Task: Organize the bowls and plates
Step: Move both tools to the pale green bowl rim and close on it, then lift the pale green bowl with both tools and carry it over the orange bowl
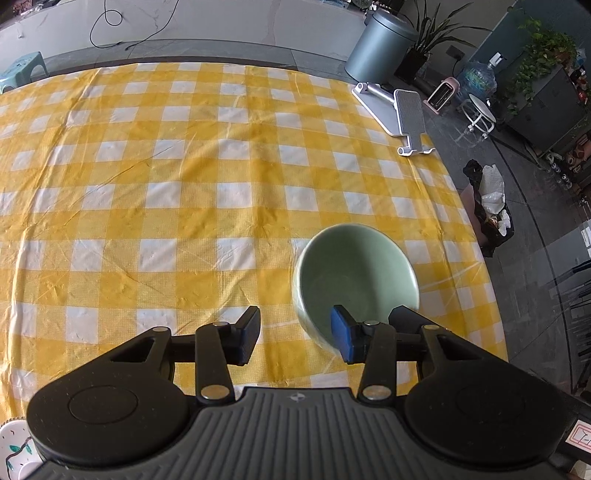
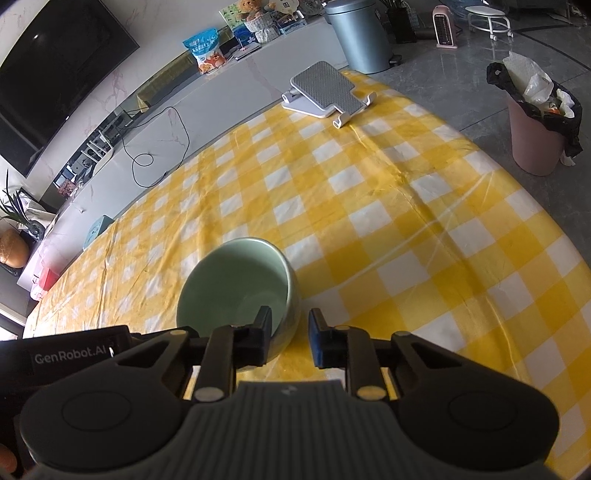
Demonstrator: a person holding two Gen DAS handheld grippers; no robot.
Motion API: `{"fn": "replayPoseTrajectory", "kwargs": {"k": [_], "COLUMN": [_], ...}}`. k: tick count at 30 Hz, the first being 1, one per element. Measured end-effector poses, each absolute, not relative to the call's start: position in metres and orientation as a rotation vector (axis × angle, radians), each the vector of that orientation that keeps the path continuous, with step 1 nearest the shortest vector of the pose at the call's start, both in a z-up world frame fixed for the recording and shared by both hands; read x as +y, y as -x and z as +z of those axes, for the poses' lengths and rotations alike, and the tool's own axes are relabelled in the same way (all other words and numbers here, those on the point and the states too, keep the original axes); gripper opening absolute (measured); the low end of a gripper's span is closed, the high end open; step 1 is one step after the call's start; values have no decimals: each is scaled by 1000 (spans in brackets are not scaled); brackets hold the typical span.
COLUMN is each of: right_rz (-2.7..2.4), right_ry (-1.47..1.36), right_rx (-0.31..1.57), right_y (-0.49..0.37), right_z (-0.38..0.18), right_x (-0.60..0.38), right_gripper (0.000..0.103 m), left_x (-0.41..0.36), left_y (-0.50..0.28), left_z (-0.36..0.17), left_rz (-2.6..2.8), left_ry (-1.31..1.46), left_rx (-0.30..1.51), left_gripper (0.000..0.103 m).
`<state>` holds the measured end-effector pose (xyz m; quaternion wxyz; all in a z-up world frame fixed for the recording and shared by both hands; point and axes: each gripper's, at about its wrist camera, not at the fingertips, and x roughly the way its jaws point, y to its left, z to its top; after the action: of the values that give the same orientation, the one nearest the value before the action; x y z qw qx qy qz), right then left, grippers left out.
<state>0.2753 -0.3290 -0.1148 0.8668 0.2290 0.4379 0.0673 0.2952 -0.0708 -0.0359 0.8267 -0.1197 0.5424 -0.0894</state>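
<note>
A pale green bowl [image 2: 236, 291] sat upright and empty on the yellow checked desk [image 2: 406, 229]. The right gripper [image 2: 290, 338] straddled its near rim, one finger inside, one outside, jaws narrow with the outer pad apart from the wall. The left gripper [image 1: 295, 334], half open, held nothing beside the bowl [image 1: 354, 273].

Table cover: yellow-and-white checked cloth [image 1: 184, 177], creased, spread over the whole tabletop.
Far corner of cloth: white-and-grey folding tablet stand [image 2: 323, 92], lying tilted.
Floor beyond table: tall grey-blue metal bin with lid [image 2: 360, 35]; pink waste basket lined with black bag [image 2: 537, 133], stuffed with white paper.
Farther back: small pink heater [image 2: 445, 26]; white round stool on castors [image 2: 489, 18].
Wall side: dark flat screen [image 2: 55, 74]; loose black cable [image 2: 155, 147] on pale marble ledge.
</note>
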Motion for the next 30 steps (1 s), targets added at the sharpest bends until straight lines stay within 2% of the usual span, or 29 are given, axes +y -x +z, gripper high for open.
{"fn": "replayPoseTrajectory", "kwargs": {"k": [4, 8, 11, 18, 30], "right_rz": [146, 145, 146, 143, 129], "right_ry": [-500, -490, -480, -469, -474], "right_rx": [937, 942, 945, 955, 950], "right_y": [-284, -290, -293, -298, -288], "right_z": [-119, -121, -122, -126, -123], "right_x": [-330, -328, -327, -323, -325], "right_gripper": [15, 12, 12, 12, 11], "left_x": [-73, -79, -84, -92, -97], "left_y": [-304, -312, -317, -319, -313], "left_z": [-40, -43, -45, -48, -42], "left_rz": [-182, -174, -169, -155, -150], "left_ry": [261, 229, 213, 151, 138], "left_rx": [1161, 1170, 1171, 1174, 1165], "left_gripper": [35, 21, 15, 7, 6]}}
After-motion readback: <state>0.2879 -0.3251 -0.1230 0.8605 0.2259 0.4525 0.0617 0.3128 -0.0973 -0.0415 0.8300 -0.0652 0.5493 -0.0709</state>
